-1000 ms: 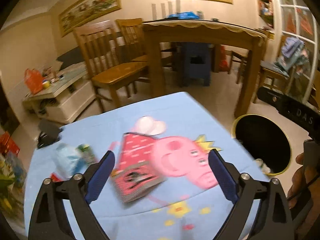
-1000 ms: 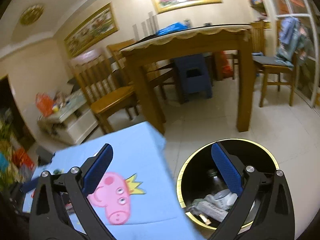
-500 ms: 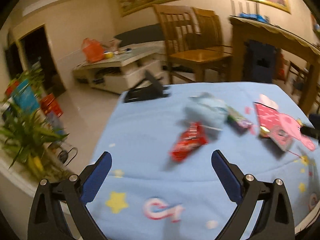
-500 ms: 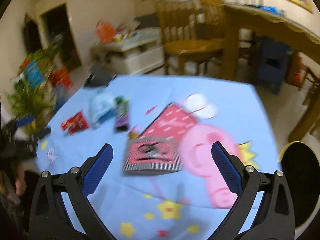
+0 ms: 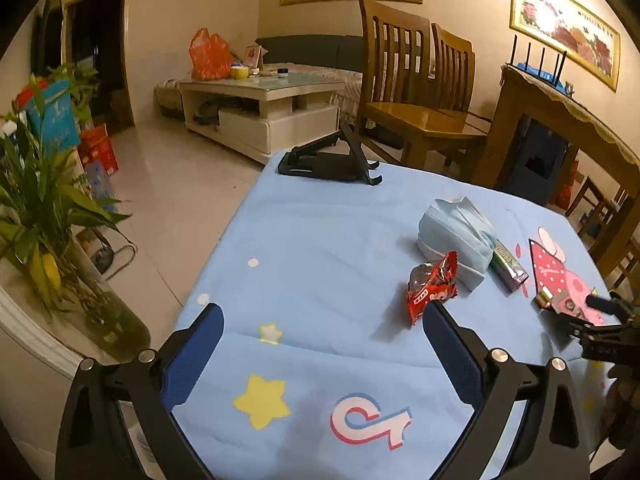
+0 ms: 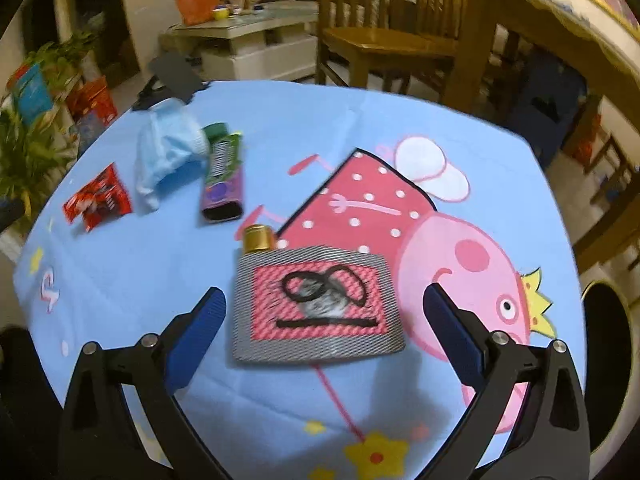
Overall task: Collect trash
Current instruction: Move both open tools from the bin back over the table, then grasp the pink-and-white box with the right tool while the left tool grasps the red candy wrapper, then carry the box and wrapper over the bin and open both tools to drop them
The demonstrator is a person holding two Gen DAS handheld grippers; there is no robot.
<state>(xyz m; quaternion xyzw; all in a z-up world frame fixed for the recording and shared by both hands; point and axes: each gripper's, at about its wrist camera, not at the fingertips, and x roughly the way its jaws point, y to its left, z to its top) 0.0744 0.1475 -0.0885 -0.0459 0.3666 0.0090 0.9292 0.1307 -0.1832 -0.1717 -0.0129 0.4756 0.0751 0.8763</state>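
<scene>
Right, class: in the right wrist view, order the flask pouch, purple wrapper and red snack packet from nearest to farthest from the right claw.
1. Flask pouch, just ahead, between the right claw's fingers.
2. Purple wrapper, farther, left of centre.
3. Red snack packet, far left by the table edge.

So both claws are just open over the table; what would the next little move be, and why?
Probably lower the right claw onto the flask and close: it lies flat between the open fingers, nearest of the trash, and the bin sits just to the right.

A black folding stand (image 5: 332, 160), seemingly a phone holder, sits near wooden chairs (image 5: 416, 92).
</scene>
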